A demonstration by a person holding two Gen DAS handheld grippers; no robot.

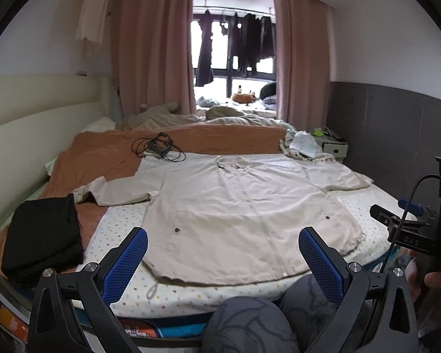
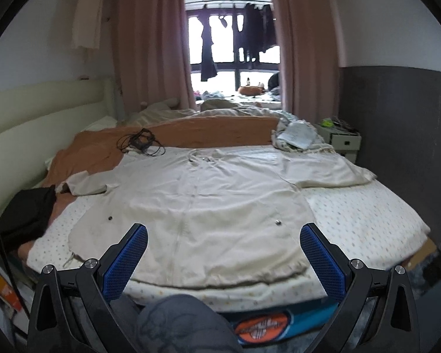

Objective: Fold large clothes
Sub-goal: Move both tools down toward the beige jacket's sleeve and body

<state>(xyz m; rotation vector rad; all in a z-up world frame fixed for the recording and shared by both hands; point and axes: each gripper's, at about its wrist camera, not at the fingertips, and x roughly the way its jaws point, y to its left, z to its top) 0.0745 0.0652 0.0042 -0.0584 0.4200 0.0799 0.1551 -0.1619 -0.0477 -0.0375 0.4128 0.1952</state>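
Jacket (image 1: 238, 209) lies spread flat at 12 o'clock on bed (image 1: 373, 203), ready for folding; left gripper (image 1: 223, 253) and right gripper (image 2: 223, 250) both released, hovering short of hem.

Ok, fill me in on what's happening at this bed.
A person holds a gripper in each hand at the foot of the bed. A large beige jacket lies spread flat on it, front up, sleeves out to both sides. The left gripper and right gripper are both open and hover short of the hem, touching nothing. No fold is made yet. Folded black clothing sits at the left.
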